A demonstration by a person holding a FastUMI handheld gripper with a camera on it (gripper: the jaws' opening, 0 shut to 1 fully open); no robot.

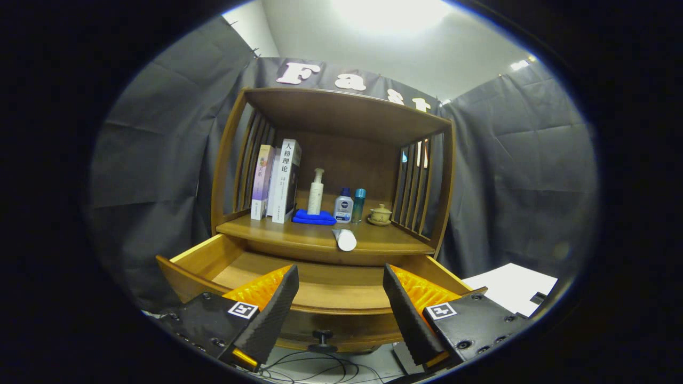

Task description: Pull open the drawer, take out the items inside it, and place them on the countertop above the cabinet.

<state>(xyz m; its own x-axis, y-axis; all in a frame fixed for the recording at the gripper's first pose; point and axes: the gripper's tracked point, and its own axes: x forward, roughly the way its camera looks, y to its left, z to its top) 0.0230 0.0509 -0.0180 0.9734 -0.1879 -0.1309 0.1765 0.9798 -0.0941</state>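
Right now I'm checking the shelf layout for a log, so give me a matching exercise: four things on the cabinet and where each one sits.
Things:
1. white tube
2. blue cloth
3. small lidded cup
4. books

Places:
A. standing at the far end of the countertop, beside the slatted side
B. lying at the countertop's front edge, above the open drawer
C. under the white pump bottle
D. next to the teal bottle, near the other slatted side

Pairs: 1-B, 2-C, 3-D, 4-A

The gripper is open, fingers over the drawer front.
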